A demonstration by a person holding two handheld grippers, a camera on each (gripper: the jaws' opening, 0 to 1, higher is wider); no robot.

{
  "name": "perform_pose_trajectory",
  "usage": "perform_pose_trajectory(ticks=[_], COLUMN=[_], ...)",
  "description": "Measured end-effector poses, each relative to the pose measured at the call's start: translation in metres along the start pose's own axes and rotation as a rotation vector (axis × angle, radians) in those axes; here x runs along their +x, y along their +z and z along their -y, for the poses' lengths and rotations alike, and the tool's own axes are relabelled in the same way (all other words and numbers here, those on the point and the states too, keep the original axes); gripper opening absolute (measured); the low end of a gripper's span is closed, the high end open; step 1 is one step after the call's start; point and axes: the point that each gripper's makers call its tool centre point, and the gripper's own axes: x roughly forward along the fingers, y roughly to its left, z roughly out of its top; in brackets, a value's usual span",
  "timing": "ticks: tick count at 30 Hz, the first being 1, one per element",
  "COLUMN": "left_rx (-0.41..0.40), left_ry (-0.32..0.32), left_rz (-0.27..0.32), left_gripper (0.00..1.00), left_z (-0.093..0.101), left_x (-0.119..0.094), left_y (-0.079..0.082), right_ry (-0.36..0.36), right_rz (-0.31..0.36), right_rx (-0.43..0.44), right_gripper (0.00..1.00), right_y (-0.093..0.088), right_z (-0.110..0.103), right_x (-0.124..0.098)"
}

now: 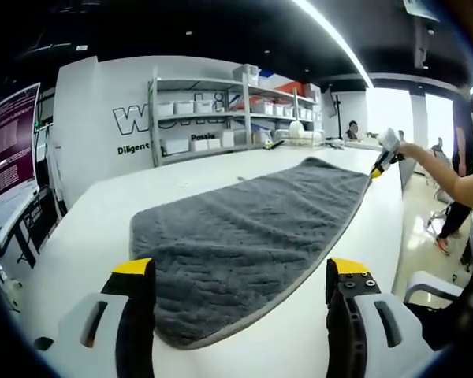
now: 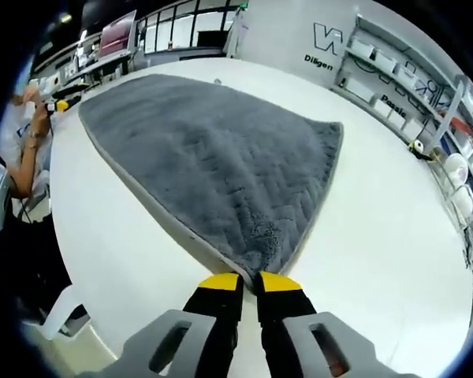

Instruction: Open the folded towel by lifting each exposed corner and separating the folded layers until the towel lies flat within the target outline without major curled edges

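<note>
Pinching grey towel [image 2: 213, 165] corner, right tongs [image 2: 250, 281] apparently closed; left tongs [image 1: 240, 272] apart.

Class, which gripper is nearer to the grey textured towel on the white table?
Right. The right gripper is shut on a corner of the grey textured towel, touching it. The left gripper is open, held apart above the towel's opposite end.

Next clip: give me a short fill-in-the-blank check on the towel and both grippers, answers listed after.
1. The towel lying on the white table is ____ in colour.
2. The right gripper has its jaws ____ on a corner of the towel.
3. The left gripper has its jaws ____, with the towel's near end between them.
4. The jaw tips of both grippers are coloured ____.

Missing words: grey; shut; open; yellow
</note>
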Motion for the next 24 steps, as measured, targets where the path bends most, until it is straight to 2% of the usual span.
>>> perform_pose_trajectory(ticks=[11, 12, 14, 16, 18, 22, 24], left_rx=[-0.009, -0.009, -0.006, -0.004, -0.005, -0.001, -0.002], left_ry=[0.008, 0.008, 0.007, 0.007, 0.007, 0.009, 0.007], left_rz=[-0.002, -0.003, -0.006, -0.004, -0.001, 0.0, 0.004], left_gripper=[0.86, 0.86, 0.86, 0.86, 0.86, 0.86, 0.86], left_z=[-0.004, -0.003, -0.003, -0.003, -0.003, -0.003, -0.002], left_x=[-0.002, -0.002, -0.002, -0.002, -0.003, -0.003, -0.003], left_y=[-0.002, -0.002, -0.002, -0.002, 0.0, 0.001, 0.002], right_ry=[0.018, 0.021, 0.063, 0.097, 0.103, 0.128, 0.121], right_rz=[0.0, -0.001, 0.008, 0.029, 0.062, 0.147, 0.202], right_rx=[-0.006, 0.003, 0.042, 0.067, 0.063, 0.109, 0.143], right_gripper=[0.04, 0.06, 0.22, 0.3, 0.28, 0.36, 0.34], right_y=[-0.005, -0.004, -0.003, 0.0, 0.004, 0.02, 0.03], right_z=[-0.008, -0.008, -0.013, -0.017, -0.018, -0.023, -0.022], right_x=[-0.007, -0.007, -0.008, -0.01, -0.013, -0.018, -0.019])
